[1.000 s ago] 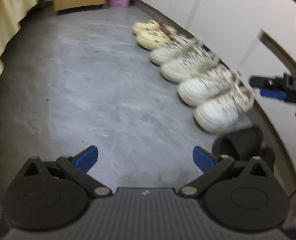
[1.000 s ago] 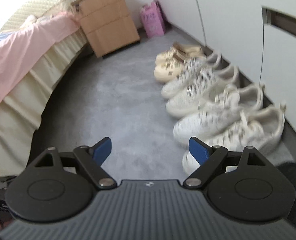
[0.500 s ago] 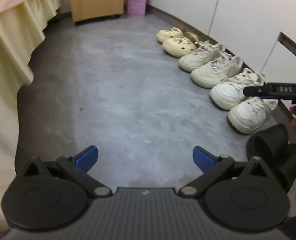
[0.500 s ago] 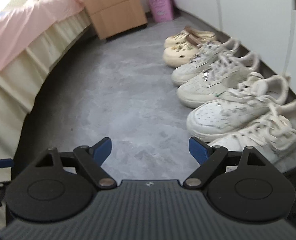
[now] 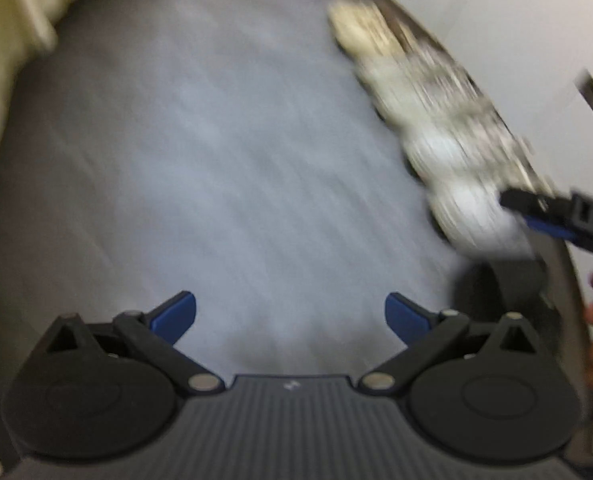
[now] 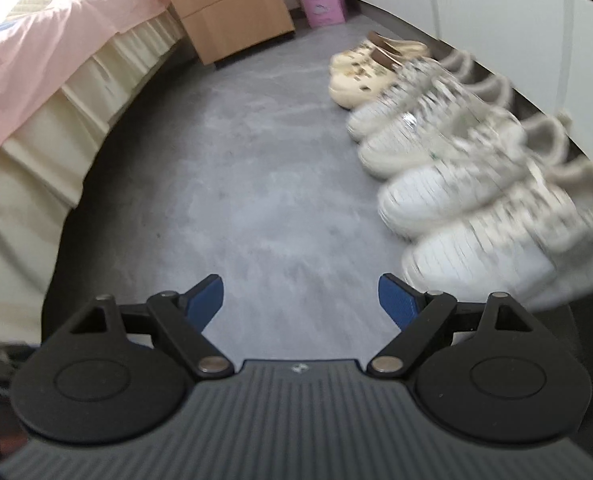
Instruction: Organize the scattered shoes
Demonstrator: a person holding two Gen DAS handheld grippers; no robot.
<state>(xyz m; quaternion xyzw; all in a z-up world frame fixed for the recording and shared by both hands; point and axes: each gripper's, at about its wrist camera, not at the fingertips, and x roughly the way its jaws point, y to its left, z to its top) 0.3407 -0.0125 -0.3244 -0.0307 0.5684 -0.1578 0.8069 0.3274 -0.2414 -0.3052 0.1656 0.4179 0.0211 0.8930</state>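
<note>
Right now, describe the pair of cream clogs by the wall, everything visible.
The cream clogs look like moulded foam, with holes across the toes, small dark charms and tan heel straps. They sit upright side by side on the grey floor, toes away from the white wall, farthest in the shoe row, beside a white sneaker. Nothing grips them.

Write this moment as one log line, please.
left gripper: open, empty | right gripper: open, empty | shoes: rowed along wall | black slippers: nearest end
</note>
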